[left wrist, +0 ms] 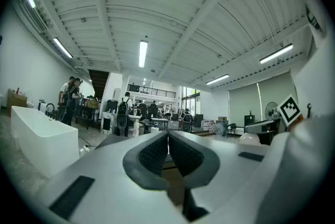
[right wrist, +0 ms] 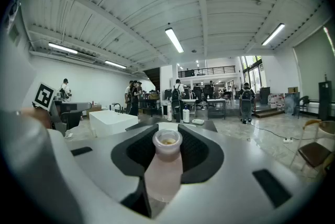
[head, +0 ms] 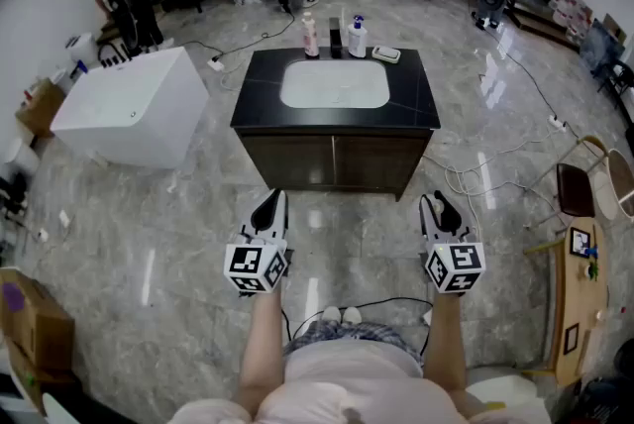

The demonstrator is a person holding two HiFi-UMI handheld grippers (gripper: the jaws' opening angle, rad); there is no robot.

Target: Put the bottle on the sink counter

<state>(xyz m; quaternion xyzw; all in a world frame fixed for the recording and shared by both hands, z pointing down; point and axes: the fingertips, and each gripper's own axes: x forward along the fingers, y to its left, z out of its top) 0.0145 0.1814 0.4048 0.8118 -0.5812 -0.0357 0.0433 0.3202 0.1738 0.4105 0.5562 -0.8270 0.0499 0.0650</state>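
We stand on the marble floor (head: 149, 244) facing the sink counter (head: 416, 105), well apart from it, so we read this as the carry step: bottle in hand, not yet at the counter. A white tub (head: 129, 110) sits left of the counter, off our line. The black top has a white basin (head: 335, 83) in the middle, and a pink dispenser (head: 310, 36), a spray bottle (head: 357, 38) and a small dish (head: 385, 54) along the back edge. Bare black top shows at the front corners and down both sides of the basin. Next move, as we judge it: close the gap to the counter, bring the right arm over a bare patch, then set the base down flat before letting go. The right side strip looks like the nearest free spot for that arm. The left gripper (left wrist: 168, 139) has its fingers together with nothing between them, so it is idle. The right gripper (right wrist: 167, 136) is clamped on the bottle (right wrist: 163, 165): the ribbed pads (right wrist: 193, 149) press its pale pink body from both sides. The bottle lies along the jaws, its base towards the camera and its neck and rim poking out forward between the tips. It likely needs tipping upright before it touches down, or it may roll into the basin.
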